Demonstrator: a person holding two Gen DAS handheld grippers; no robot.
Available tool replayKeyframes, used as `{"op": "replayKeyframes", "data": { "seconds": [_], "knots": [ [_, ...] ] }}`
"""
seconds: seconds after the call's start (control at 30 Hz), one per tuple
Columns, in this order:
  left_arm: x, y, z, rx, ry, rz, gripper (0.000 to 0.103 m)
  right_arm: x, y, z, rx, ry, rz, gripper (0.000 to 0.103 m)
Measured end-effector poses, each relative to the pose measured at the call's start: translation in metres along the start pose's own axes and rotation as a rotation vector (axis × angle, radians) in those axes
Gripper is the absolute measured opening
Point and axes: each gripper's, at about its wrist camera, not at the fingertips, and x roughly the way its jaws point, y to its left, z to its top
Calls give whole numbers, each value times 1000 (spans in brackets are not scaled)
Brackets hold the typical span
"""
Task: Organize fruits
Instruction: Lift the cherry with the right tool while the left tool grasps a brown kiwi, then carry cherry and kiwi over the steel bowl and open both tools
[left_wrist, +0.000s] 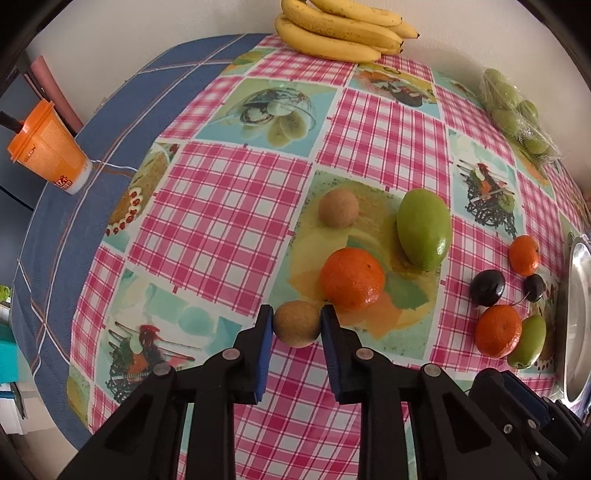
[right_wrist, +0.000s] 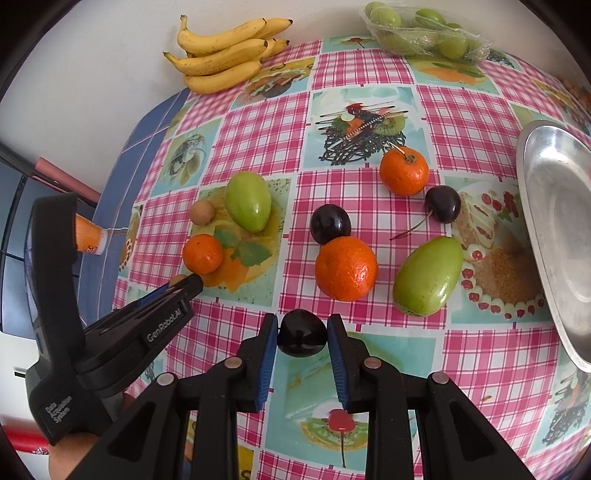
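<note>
My left gripper (left_wrist: 296, 322) is shut on a small brown round fruit (left_wrist: 296, 324), low over the table. Just beyond it lie an orange (left_wrist: 351, 278), a second brown fruit (left_wrist: 338, 208) and a green mango-like fruit (left_wrist: 424, 229). My right gripper (right_wrist: 302, 332) is shut on a dark plum (right_wrist: 302, 333). Ahead of it lie an orange (right_wrist: 346, 268), a dark plum (right_wrist: 330, 223), a green fruit (right_wrist: 428, 276), a stemmed cherry (right_wrist: 442, 204) and another orange (right_wrist: 404, 171). The left gripper also shows in the right wrist view (right_wrist: 184, 282).
A steel plate (right_wrist: 546, 206) lies at the right table edge. Bananas (right_wrist: 225, 55) and a wrapped tray of green fruit (right_wrist: 424, 31) sit at the back by the wall. An orange cup (left_wrist: 48, 147) stands on the blue cloth at left.
</note>
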Motion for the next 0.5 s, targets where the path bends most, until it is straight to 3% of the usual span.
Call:
{"op": "replayKeyframes", "data": {
  "seconds": [0.33, 0.5],
  "knots": [
    [-36, -7, -8, -16, -61, -40, 27, -16, -5, 4, 10, -36, 19, 30],
    [-43, -28, -6, 13, -62, -85, 27, -32, -19, 10, 40, -82, -32, 30]
  ]
}}
